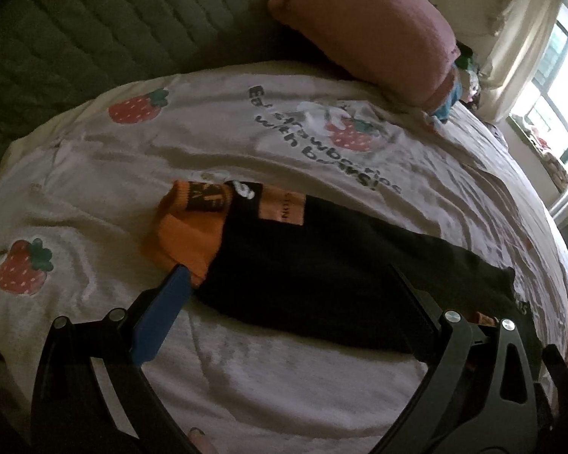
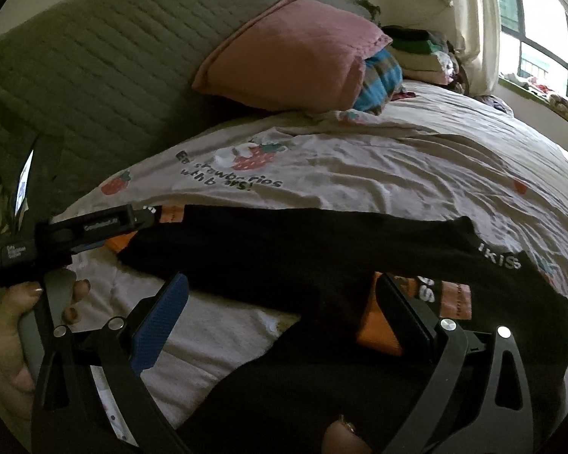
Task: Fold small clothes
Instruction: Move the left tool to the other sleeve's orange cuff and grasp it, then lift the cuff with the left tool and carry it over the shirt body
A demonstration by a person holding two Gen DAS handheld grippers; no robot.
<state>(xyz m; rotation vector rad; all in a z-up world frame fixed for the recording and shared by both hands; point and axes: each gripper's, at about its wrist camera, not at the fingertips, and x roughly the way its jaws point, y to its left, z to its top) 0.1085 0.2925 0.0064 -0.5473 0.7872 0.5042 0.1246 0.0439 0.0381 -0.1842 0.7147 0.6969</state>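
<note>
While both grippers hang spread and empty: left gripper (image 1: pixel 287 291) over sock (image 1: pixel 322 265) near orange toe (image 1: pixel 185 238); right gripper (image 2: pixel 284 306) over cuff end, second sock (image 2: pixel 416 310) beside. Socks lie flat on bedsheet (image 1: pixel 246 143), pillow (image 1: pixel 363 34) well apart. Knit likely light, limp, stretchy, not fragile; droops when lifted. Best pinch at toe and cuff, both layers.

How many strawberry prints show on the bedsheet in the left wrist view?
3: one strawberry near the quilted headboard, one beside the printed words, one at the left edge. The garment may hide more.
</note>
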